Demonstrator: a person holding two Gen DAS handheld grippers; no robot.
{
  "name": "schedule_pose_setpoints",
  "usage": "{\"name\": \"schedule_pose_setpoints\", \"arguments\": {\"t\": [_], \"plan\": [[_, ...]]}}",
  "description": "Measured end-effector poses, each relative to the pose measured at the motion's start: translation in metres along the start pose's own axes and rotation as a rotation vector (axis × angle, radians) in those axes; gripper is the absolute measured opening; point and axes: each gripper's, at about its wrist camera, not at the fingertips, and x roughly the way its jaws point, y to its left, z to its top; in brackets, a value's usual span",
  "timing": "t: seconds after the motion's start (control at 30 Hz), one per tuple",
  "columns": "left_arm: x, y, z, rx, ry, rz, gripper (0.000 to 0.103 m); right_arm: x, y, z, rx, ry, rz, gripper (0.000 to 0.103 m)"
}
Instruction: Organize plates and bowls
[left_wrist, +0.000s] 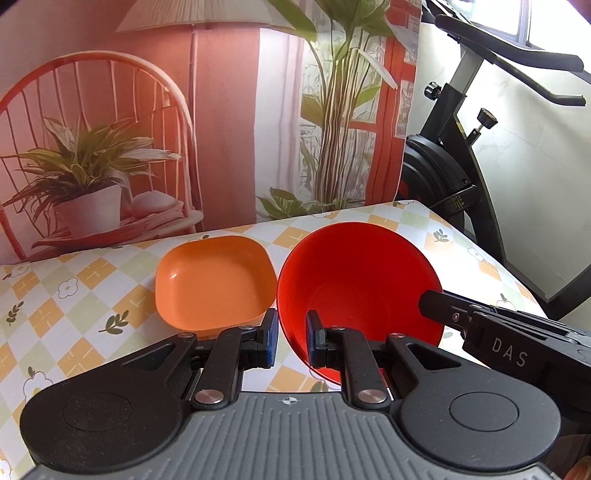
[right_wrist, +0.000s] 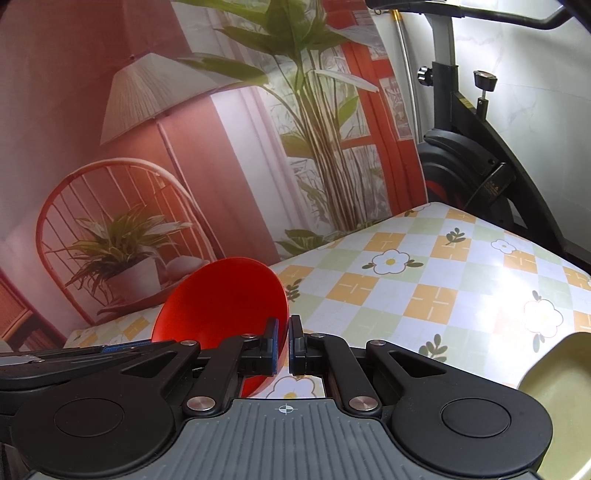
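The left gripper (left_wrist: 291, 341) is straddling the near rim of the red bowl (left_wrist: 364, 280), one finger inside and one outside, though contact is unclear. The right gripper (right_wrist: 283, 345) is clamping the bowl's opposite rim, tilting it above the counter (right_wrist: 424, 280). An orange square dish (left_wrist: 214, 280) is resting just beyond the left gripper's left finger.

Red round bowl (left_wrist: 354, 280) tilted, gripped at rim, beside orange square plate (left_wrist: 214, 282) lying flat

Black jaws; blue pads (left_wrist: 270, 339); "DAS" marking (left_wrist: 509, 352)
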Motion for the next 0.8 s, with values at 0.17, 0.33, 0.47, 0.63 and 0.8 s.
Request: {"name": "schedule_pose_setpoints", "arguments": {"t": [0.17, 0.33, 0.47, 0.63, 0.8], "plan": [[-0.022, 0.009, -0.014, -0.006, 0.011, 0.016, 0.017, -0.02, 0.013, -0.011, -0.016, 0.012, 0.025, 0.005], [-0.041, 0.018, -0.028, -0.029, 0.026, 0.004, 0.017, -0.038, 0.023, -0.023, -0.038, 0.028, 0.041, 0.005], [-0.055, 0.026, -0.043, -0.051, 0.033, -0.022, 0.017, -0.051, 0.027, -0.032, -0.04, 0.046, 0.057, 0.005], [-0.067, 0.03, -0.059, -0.06, 0.047, -0.028, 0.017, -0.061, 0.03, -0.047, -0.047, 0.076, 0.064, 0.005], [-0.075, 0.034, -0.075, -0.08, 0.067, -0.048, 0.017, -0.07, 0.031, -0.062, -0.066, 0.111, 0.064, 0.005]]}}
